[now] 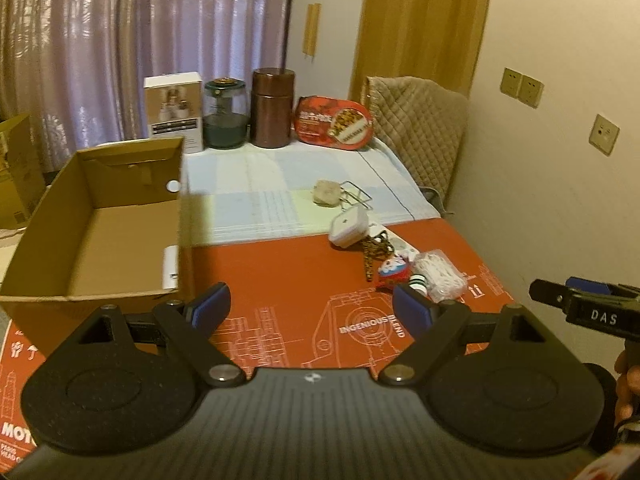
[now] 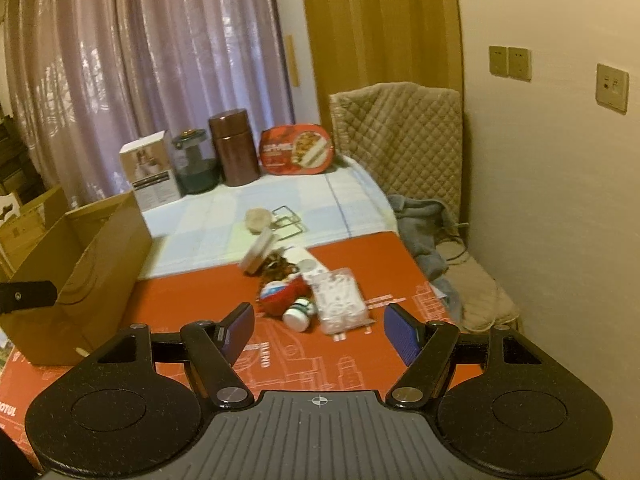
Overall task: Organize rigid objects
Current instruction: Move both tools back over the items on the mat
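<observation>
Left wrist view is showing the left tool (image 1: 312,308) and right tool (image 2: 319,330) hovering wide open, gripping nothing, while small mixed hard items (image 2: 316,296) are lying clustered right of the open brown cardboard box (image 1: 100,220), apparently awaiting packing.

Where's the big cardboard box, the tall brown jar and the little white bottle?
cardboard box (image 1: 120,256), left wrist view, bare inside floor.
tall brown jar (image 1: 272,116), left wrist view, middle of its side.
little white bottle (image 2: 297,316), right wrist view, its white body, lying down.
</observation>
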`<action>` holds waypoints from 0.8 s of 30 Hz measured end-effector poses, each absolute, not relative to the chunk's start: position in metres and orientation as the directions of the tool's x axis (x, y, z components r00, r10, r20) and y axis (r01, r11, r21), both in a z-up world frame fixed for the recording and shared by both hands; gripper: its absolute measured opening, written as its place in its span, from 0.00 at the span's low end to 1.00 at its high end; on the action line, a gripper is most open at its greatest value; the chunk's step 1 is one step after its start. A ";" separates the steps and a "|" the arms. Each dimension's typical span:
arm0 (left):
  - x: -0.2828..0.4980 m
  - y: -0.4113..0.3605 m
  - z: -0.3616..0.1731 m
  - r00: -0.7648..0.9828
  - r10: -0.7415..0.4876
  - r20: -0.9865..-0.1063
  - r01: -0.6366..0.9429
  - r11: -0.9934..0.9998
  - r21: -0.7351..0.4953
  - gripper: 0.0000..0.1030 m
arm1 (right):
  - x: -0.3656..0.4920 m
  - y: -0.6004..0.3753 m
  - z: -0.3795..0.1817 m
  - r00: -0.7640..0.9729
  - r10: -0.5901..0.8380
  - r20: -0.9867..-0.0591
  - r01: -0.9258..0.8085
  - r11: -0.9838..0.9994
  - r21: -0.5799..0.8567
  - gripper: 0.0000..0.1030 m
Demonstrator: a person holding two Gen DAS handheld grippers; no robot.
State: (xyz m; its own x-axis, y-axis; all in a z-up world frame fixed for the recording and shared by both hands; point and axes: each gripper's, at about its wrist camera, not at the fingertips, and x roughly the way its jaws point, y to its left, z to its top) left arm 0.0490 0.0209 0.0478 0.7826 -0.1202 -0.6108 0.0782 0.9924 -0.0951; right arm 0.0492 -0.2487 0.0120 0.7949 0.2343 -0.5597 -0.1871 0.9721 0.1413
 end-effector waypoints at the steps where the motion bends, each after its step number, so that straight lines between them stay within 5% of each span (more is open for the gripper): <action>1: 0.052 0.018 0.046 0.781 -0.127 -0.612 0.087 0.992 -0.094 0.83 | 0.051 -0.252 0.011 0.795 0.232 -0.561 -0.183 0.973 0.142 0.67; 24: 0.139 -0.038 -0.034 0.710 -0.183 -0.680 0.175 0.981 -0.082 0.83 | 0.161 -0.258 -0.050 0.691 0.264 -0.673 -0.233 0.963 0.138 0.67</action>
